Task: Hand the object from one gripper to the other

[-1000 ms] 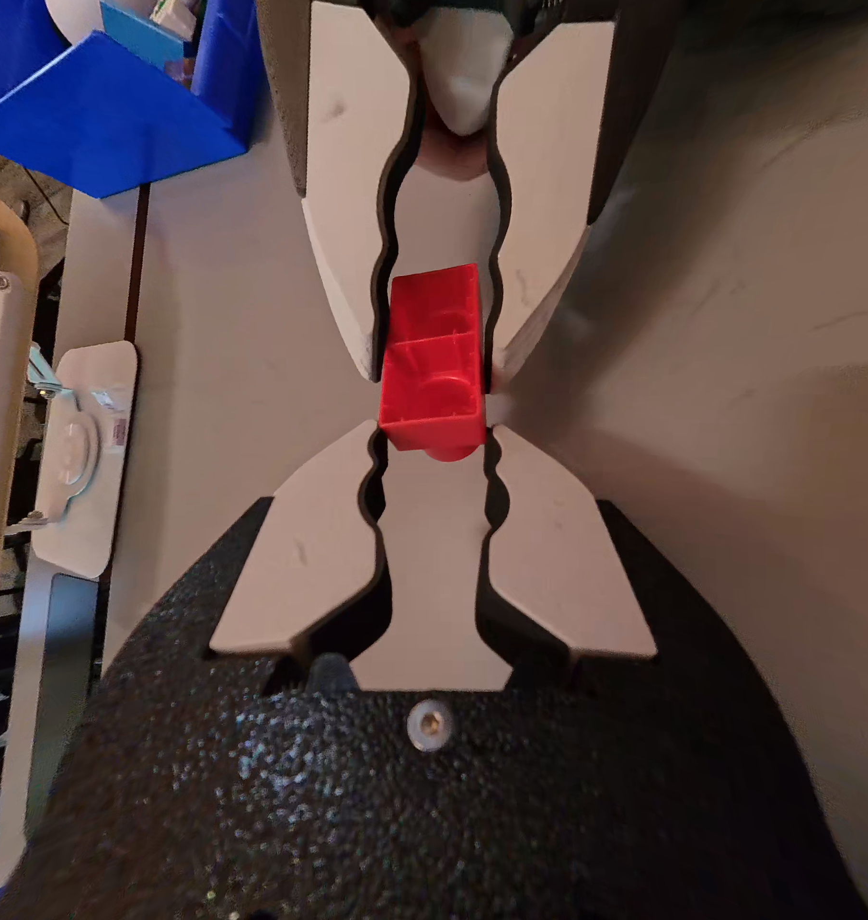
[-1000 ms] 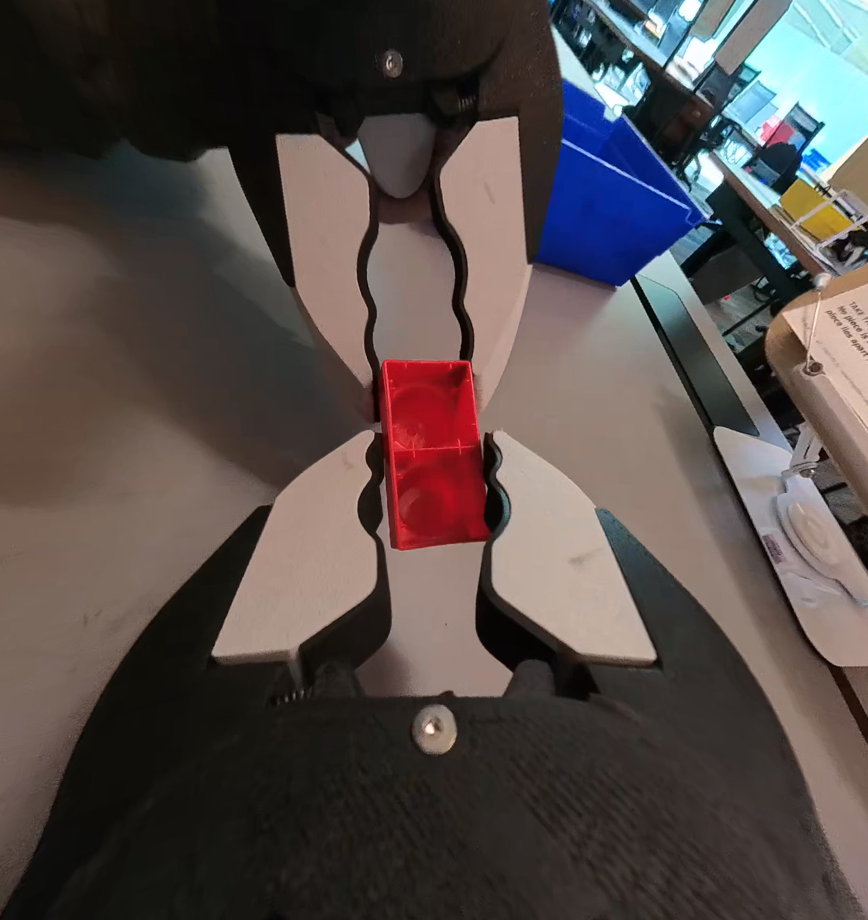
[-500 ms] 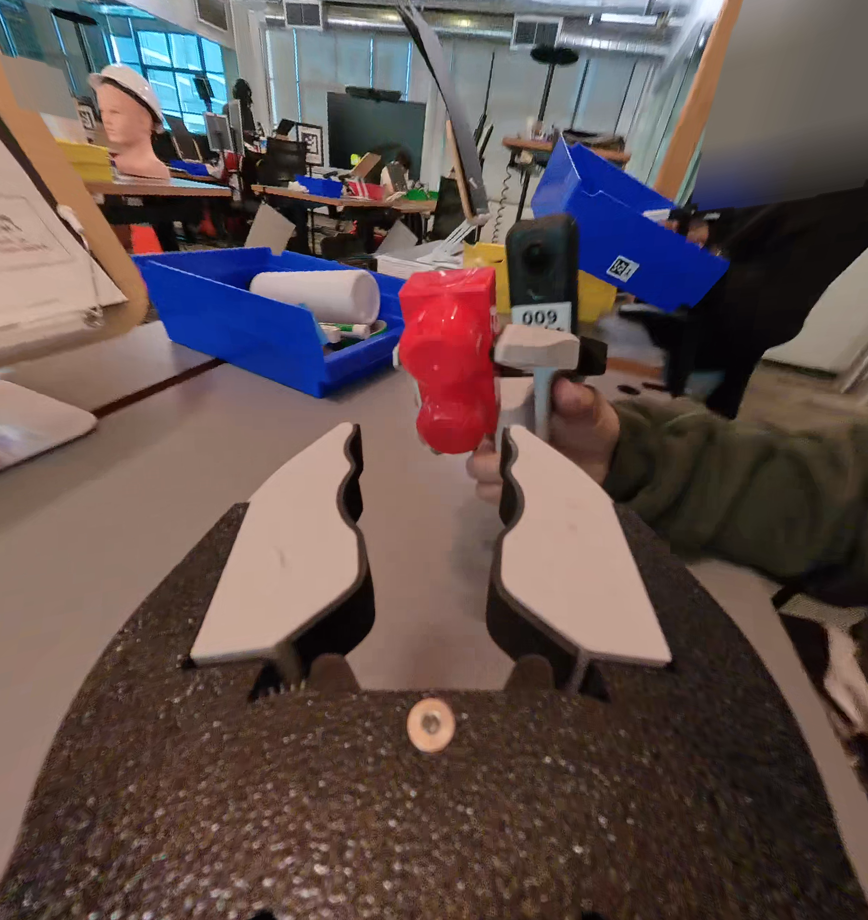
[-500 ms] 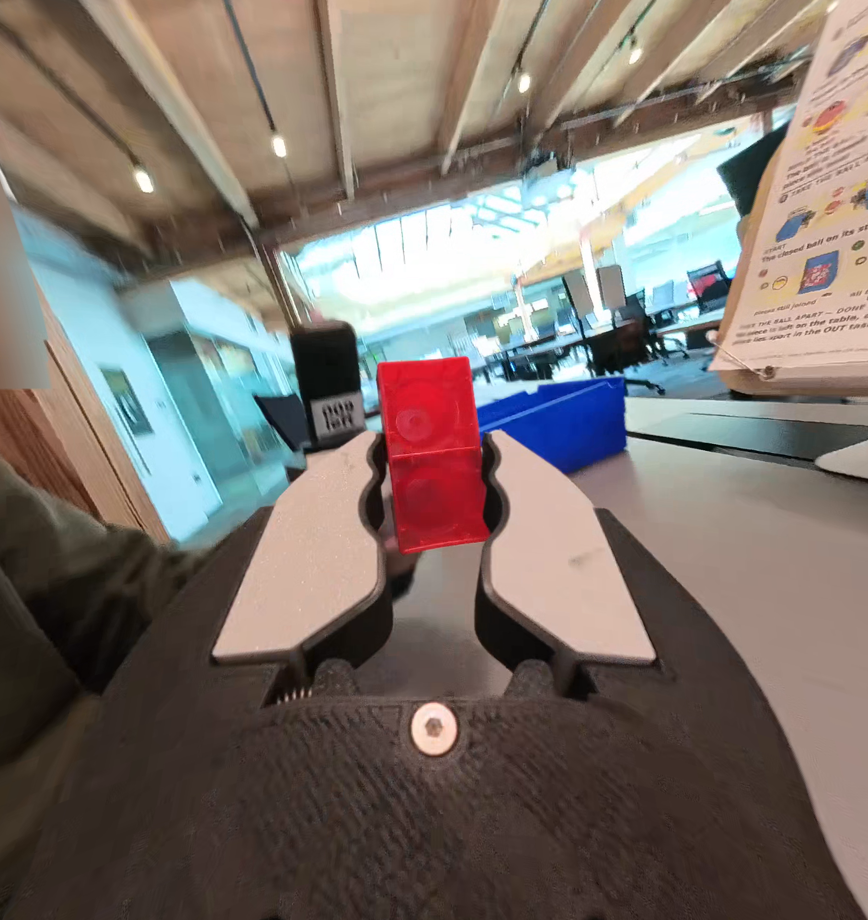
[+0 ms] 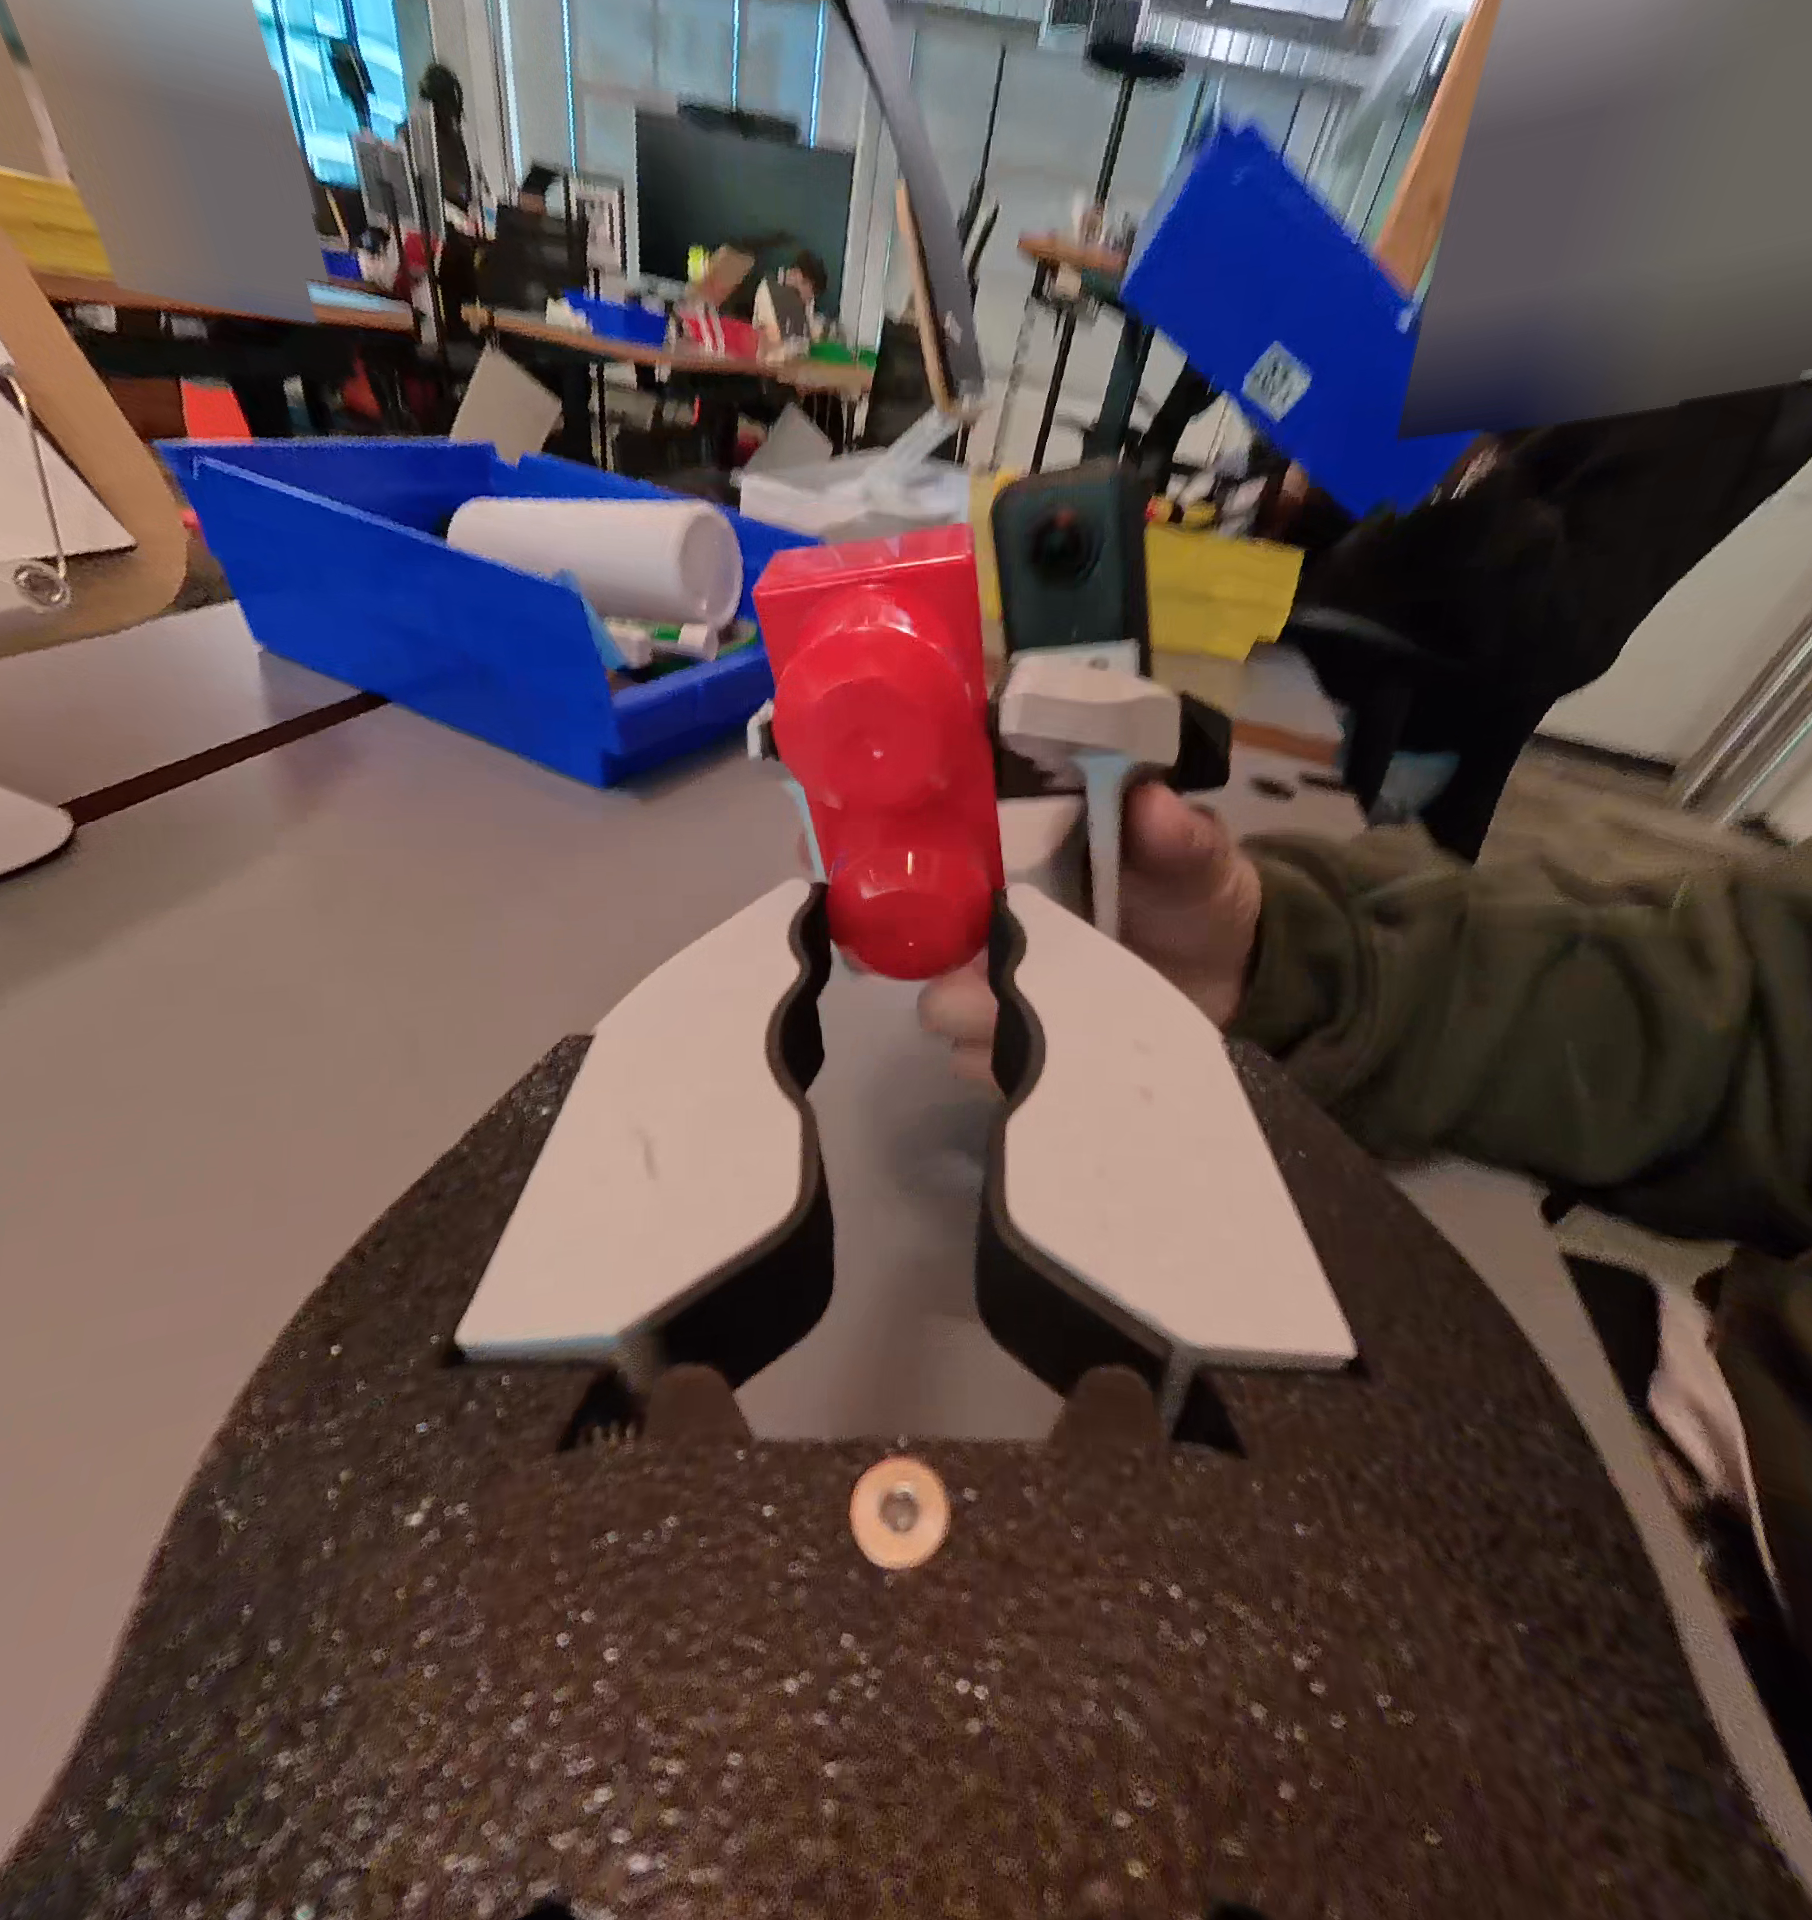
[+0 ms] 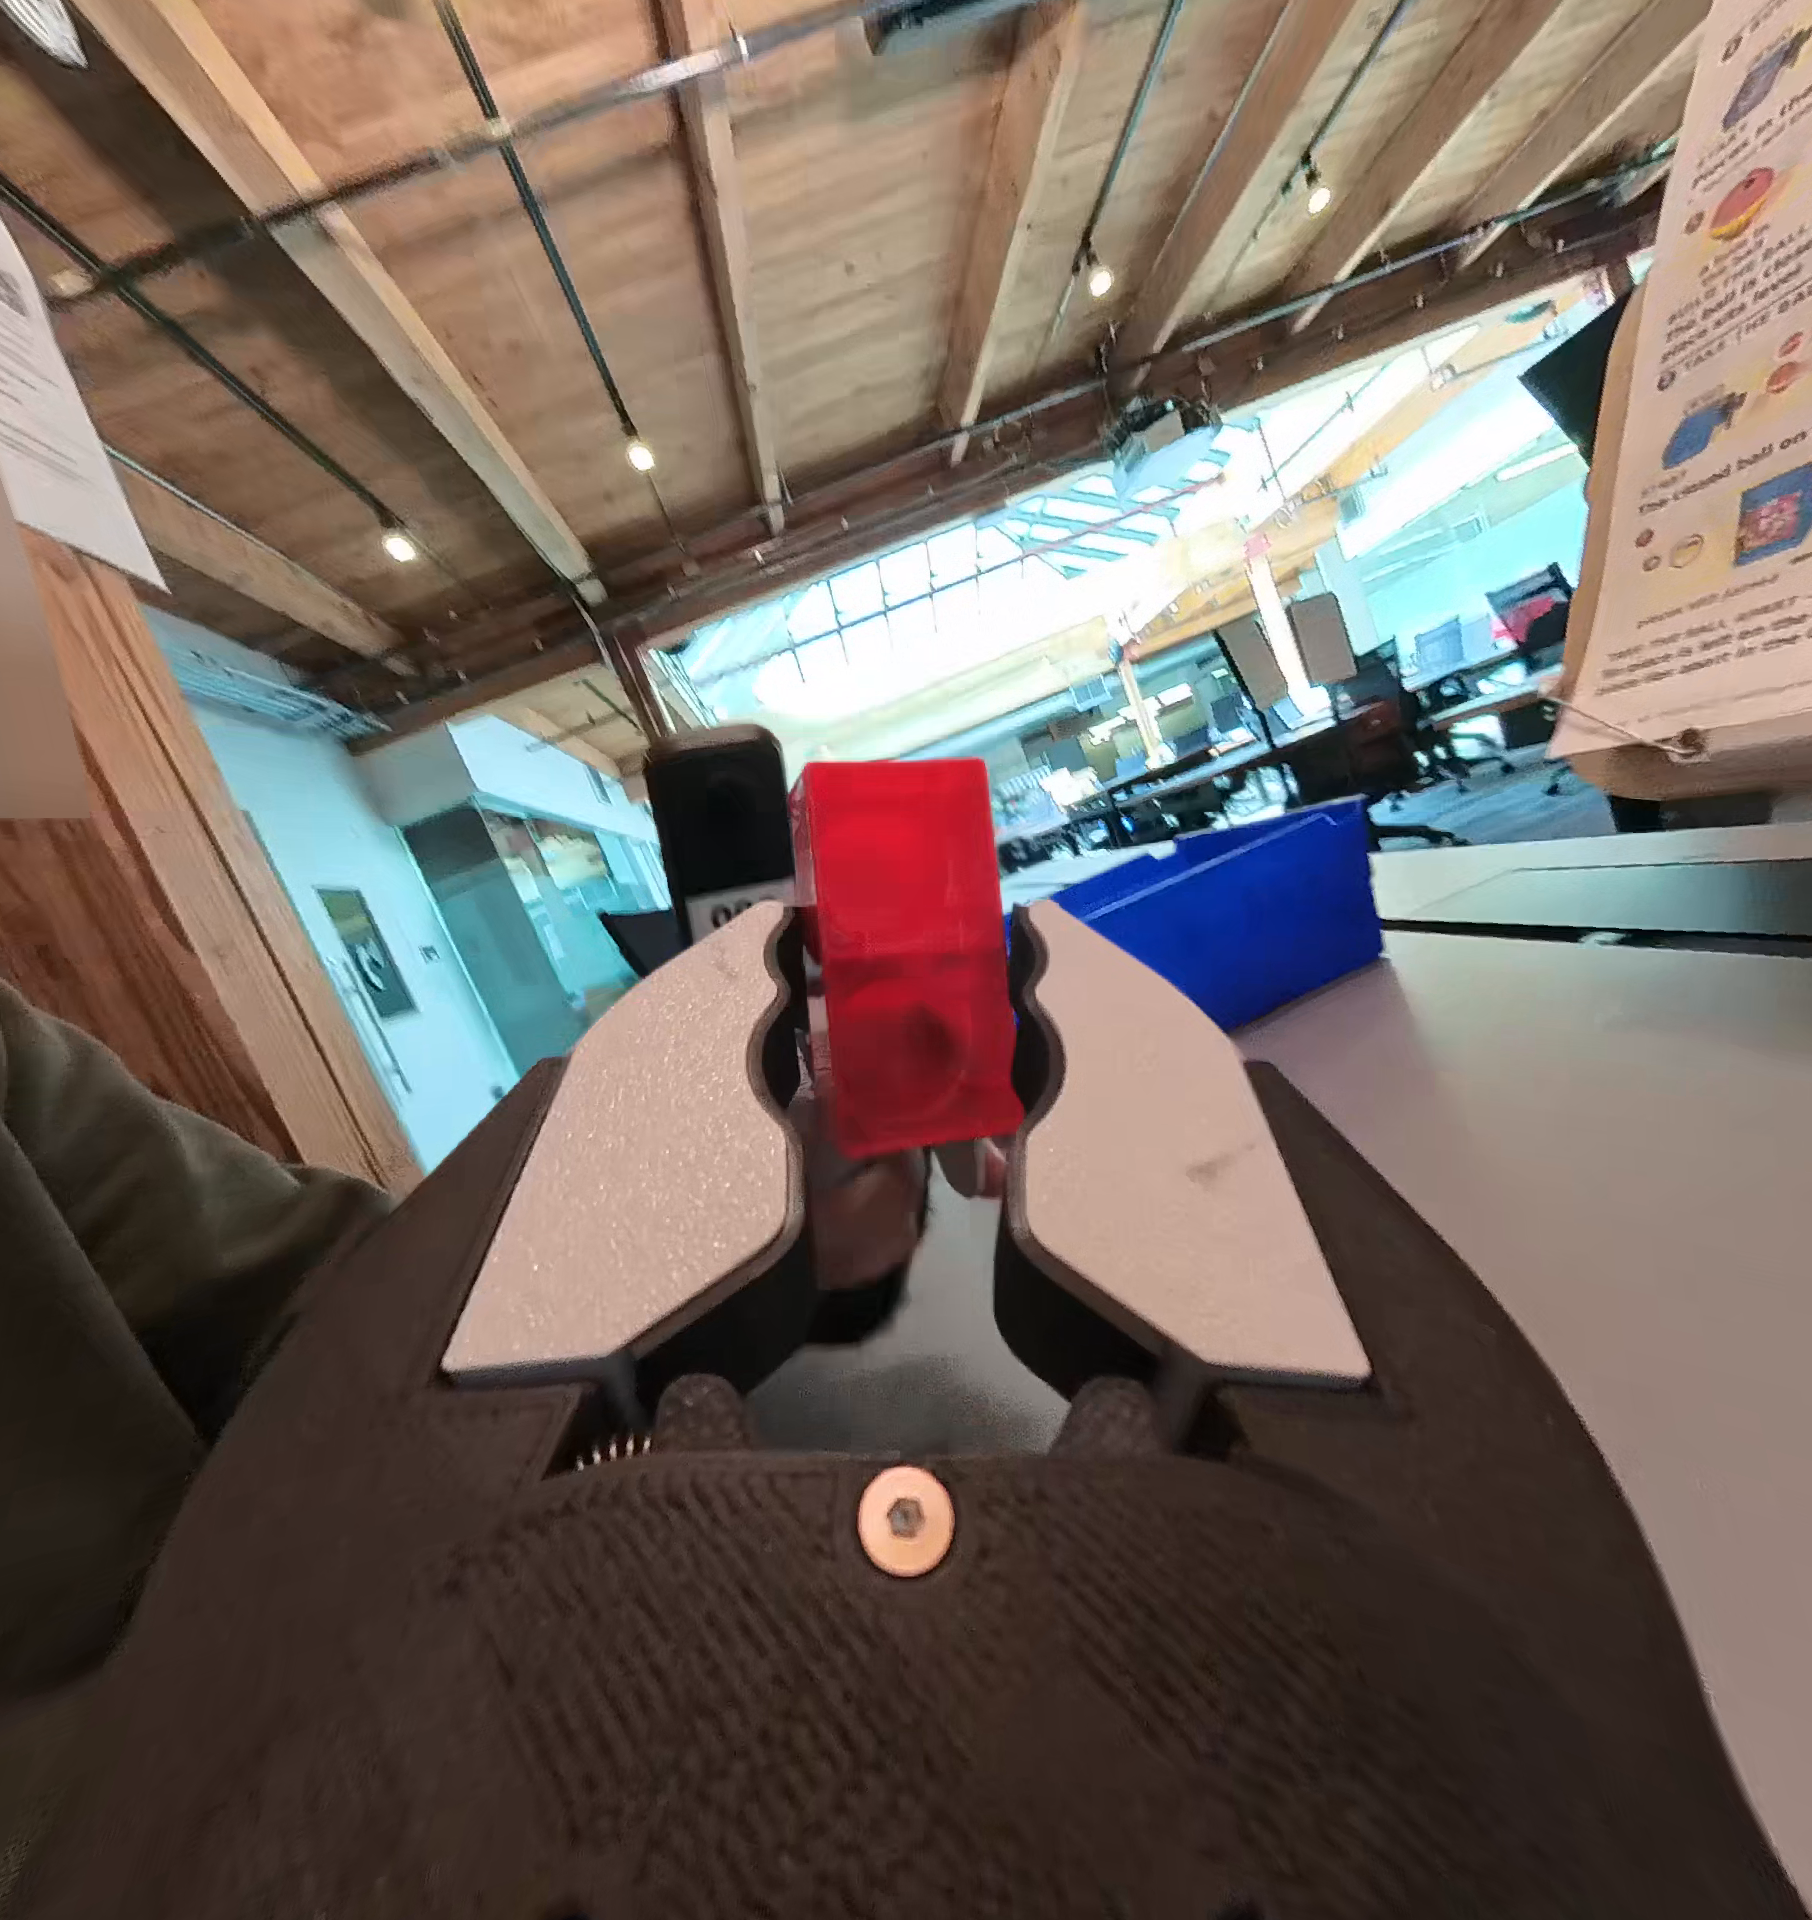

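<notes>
Right gripper (image 6: 907,1023) pinches the red block (image 6: 912,966); left gripper (image 5: 907,940), spread, should close squarely on its lower stud before release.

Object: red 2-stud plastic brick (image 6: 907,966), translucent.
Pose: upright, long axis vertical, hollow underside twd right claw (image 6: 907,1003).
Location: pinched btw right claw's tips; studs (image 5: 886,790) at left claw's tips (image 5: 907,935).

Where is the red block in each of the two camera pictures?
Left wrist view: the red block stands upright just above centre, studs facing the camera.
Right wrist view: the red block sits at centre, hollow underside facing the camera.
Shared landmark: the blue bin on the table.
</notes>
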